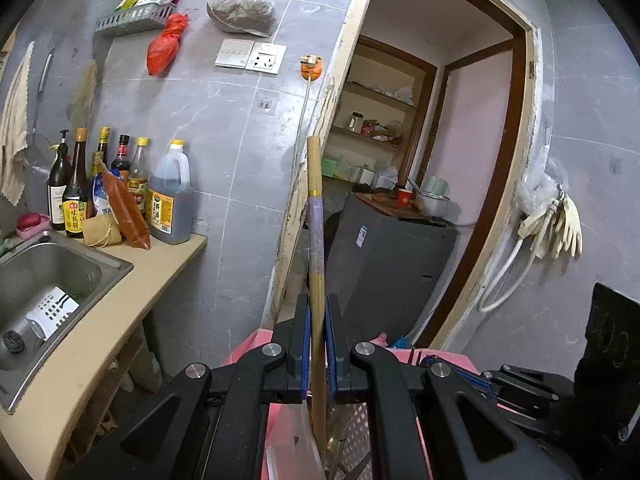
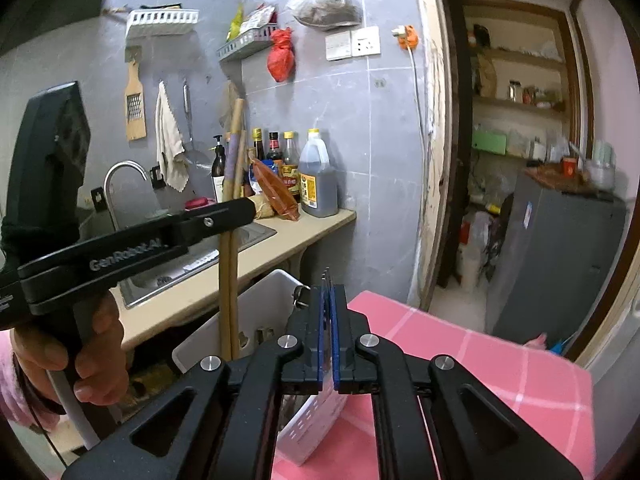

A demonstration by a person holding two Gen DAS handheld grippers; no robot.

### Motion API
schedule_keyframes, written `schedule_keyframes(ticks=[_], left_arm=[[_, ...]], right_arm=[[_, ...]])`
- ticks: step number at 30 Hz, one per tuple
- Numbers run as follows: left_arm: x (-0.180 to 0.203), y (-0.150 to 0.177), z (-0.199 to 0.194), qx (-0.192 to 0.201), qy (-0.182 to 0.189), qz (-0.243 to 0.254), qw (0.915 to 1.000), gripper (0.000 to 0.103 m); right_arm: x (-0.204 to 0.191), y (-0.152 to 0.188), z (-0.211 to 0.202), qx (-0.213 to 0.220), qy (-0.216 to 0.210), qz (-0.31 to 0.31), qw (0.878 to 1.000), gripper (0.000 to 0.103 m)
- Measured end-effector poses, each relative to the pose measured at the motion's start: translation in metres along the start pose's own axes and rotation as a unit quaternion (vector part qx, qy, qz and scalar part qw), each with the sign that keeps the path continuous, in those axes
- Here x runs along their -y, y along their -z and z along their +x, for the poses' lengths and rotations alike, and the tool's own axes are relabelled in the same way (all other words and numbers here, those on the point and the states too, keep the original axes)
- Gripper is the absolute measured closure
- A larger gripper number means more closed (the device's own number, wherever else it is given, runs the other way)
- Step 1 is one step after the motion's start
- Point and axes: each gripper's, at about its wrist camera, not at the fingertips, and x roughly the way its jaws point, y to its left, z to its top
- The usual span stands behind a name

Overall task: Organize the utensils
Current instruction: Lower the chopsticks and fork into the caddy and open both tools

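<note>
my left gripper has its fingers pinched on a pair of wooden chopsticks, standing upright above the white slotted utensil holder at the near-left edge of the pink checked bench. my right gripper has its fingers clamped narrow on a thin metal utensil; i cannot tell which kind. a cleaver blade lies below the chopsticks. i judge the sorting midway: both pieces still need placing. readable writing: "genrobot.ai" on the left gripper's body; the bottle labels are too small to read.
</note>
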Motion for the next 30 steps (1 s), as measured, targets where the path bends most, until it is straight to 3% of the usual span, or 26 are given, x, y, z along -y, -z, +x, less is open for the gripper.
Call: schedule_keyframes(ticks=[11,15,20,25,30], left_arm=[[0.007,0.001,-0.002,0.017,-0.010,0.023,0.9995,0.096],[0.004,0.007,0.002,-0.006,-0.008,0.015,0.9998,0.096],[-0.007,0.009,-0.002,-0.022,0.006,-0.022,0.9995,0.096],[-0.006,0.010,-0.007,-0.028,0.013,-0.026,0.9992,0.095],[0.004,0.011,-0.016,-0.025,0.020,-0.017,0.9994,0.077]], right_arm=[[0.008,0.013,0.001,-0.007,-0.010,0.028,1.000,0.098],[0.008,0.015,-0.002,-0.003,-0.015,0.035,0.999,0.097],[0.013,0.016,-0.011,0.012,-0.016,0.049,0.999,0.086],[0.025,0.018,-0.028,0.040,-0.006,0.079,0.996,0.076],[0.039,0.020,-0.051,0.074,0.013,0.104,0.992,0.058]])
